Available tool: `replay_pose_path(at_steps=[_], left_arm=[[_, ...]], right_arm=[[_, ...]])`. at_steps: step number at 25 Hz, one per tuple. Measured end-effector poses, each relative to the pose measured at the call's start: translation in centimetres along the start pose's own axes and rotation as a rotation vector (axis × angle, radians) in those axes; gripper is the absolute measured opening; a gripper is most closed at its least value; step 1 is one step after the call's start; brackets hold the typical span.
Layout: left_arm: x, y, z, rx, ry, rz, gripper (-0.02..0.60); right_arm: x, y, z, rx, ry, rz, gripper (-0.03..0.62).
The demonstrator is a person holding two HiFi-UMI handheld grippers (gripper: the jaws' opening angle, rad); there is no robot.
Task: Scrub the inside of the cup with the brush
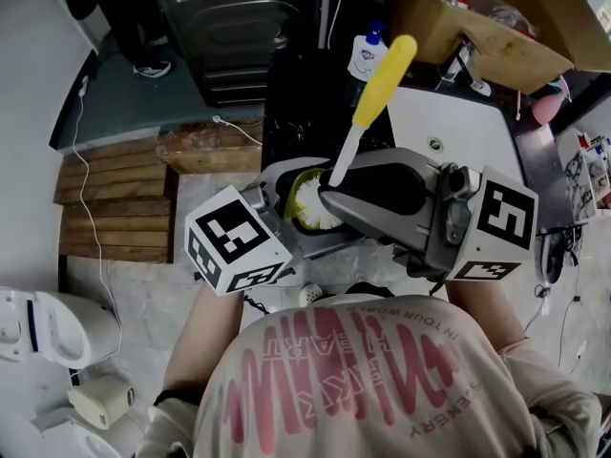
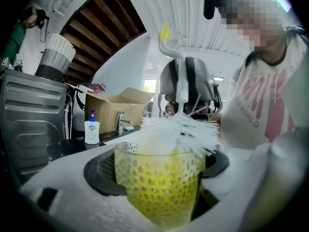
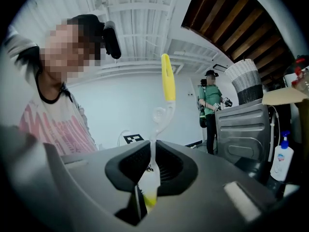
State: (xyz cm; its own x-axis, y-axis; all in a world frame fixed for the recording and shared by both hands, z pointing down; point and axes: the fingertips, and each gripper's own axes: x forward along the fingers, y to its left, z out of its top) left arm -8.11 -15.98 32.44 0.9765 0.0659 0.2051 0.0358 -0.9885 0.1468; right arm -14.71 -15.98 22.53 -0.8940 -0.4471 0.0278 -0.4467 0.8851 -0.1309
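My left gripper (image 2: pixel 159 199) clamped the cup (image 2: pixel 161 175) in mid-air. My right gripper (image 3: pixel 152 170) pinched the brush (image 1: pixel 382 74) stem, bristles (image 2: pixel 178 134) at the cup's mouth. Scrubbing looked barely begun; next, push deeper and twist.

Workshop corner around a grey metal appliance (image 2: pixel 29 120).
A woven basket (image 2: pixel 55 57) sits on top of the appliance; beside it a black counter (image 1: pixel 296 103) carries a soap bottle (image 2: pixel 91 129), a tap (image 2: pixel 119 121) and an open cardboard box (image 2: pixel 113 108). Wooden pallets (image 1: pixel 119 198) lie on the pale floor (image 1: pixel 143 303) near it. Above it, a white ribbed ceiling (image 3: pixel 135 13) meets dark wooden beams (image 2: pixel 101 37).
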Motion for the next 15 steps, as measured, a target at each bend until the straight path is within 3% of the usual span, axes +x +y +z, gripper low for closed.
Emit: replay_pose_path(at_steps=[6,15], left_arm=[[1.0,-0.9,-0.8,0.007,0.052,-0.047,0.407],[1.8,-0.8,-0.9,0.089,0.100,-0.055,0.407]], right_arm=[[1.1,0.4,-0.2,-0.034,0.022,0.030,0.044],[0.8,-1.8,0.1,-0.004,0.001,-0.038,0.043]])
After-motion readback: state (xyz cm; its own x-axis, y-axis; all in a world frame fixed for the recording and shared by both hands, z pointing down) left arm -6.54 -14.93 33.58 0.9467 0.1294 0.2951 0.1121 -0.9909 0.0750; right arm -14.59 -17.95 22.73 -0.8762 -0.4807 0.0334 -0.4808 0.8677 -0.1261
